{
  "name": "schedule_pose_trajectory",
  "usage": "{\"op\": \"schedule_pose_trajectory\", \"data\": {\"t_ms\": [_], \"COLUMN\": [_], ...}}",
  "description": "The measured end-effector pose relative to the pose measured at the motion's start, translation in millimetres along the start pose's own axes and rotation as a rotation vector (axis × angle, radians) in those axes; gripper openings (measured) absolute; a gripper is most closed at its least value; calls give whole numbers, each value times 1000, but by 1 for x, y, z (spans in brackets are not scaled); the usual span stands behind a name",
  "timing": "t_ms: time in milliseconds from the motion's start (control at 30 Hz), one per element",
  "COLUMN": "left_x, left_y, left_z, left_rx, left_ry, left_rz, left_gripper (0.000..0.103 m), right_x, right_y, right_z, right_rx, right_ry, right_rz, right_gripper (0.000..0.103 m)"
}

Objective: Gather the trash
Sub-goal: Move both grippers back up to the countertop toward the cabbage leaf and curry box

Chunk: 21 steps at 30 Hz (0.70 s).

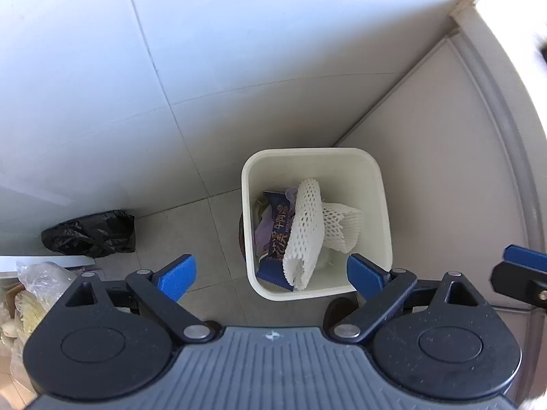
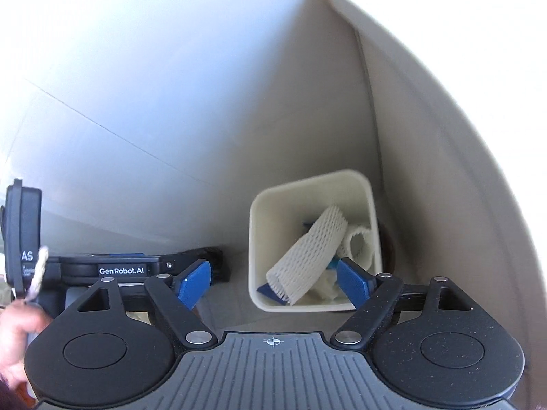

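A white square trash bin (image 1: 381,205) stands on the tiled floor below both grippers; it also shows in the right wrist view (image 2: 256,239). Inside lie a white foam fruit net (image 1: 306,235) (image 2: 307,256), a second curled net (image 1: 342,227) (image 2: 359,241) and a blue snack wrapper (image 1: 273,239). My left gripper (image 1: 271,275) is open and empty, high above the bin's near edge. My right gripper (image 2: 273,282) is open and empty, also above the bin. The right gripper's finger (image 1: 523,264) shows at the left view's right edge. The left gripper's body (image 2: 119,270) shows at the right view's left.
A black plastic bag (image 1: 90,237) lies on the floor left of the bin. A clear bag with yellowish contents (image 1: 30,294) sits at the lower left. A beige cabinet side (image 1: 444,171) stands right of the bin. Pale floor tiles (image 1: 136,68) stretch beyond.
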State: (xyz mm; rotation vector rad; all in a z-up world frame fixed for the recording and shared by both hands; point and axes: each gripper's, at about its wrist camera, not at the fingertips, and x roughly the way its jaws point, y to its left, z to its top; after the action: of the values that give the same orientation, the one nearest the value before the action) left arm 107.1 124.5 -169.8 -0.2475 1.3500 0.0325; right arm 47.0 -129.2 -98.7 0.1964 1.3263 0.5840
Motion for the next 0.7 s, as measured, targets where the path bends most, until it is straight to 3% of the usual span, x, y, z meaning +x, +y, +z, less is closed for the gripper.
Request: {"op": "schedule_pose_trajectory", "data": {"t_ms": [367, 500, 700], "left_x": [-46, -56, -65], "left_y": [-41, -73, -138], "left_z": [8, 17, 35], "left_rx": [80, 129, 231], "left_ry": [-142, -187, -231], "left_rz": [-55, -94, -160], "left_gripper": [99, 99, 100], "right_x": [-73, -105, -142], "right_y": [-26, -57, -117], "right_z": [-16, -16, -12], "right_rx": [-73, -62, -87], "right_ry": [-174, -240, -312], "right_rz": [-103, -138, -264], "right_gripper": [88, 91, 93]}}
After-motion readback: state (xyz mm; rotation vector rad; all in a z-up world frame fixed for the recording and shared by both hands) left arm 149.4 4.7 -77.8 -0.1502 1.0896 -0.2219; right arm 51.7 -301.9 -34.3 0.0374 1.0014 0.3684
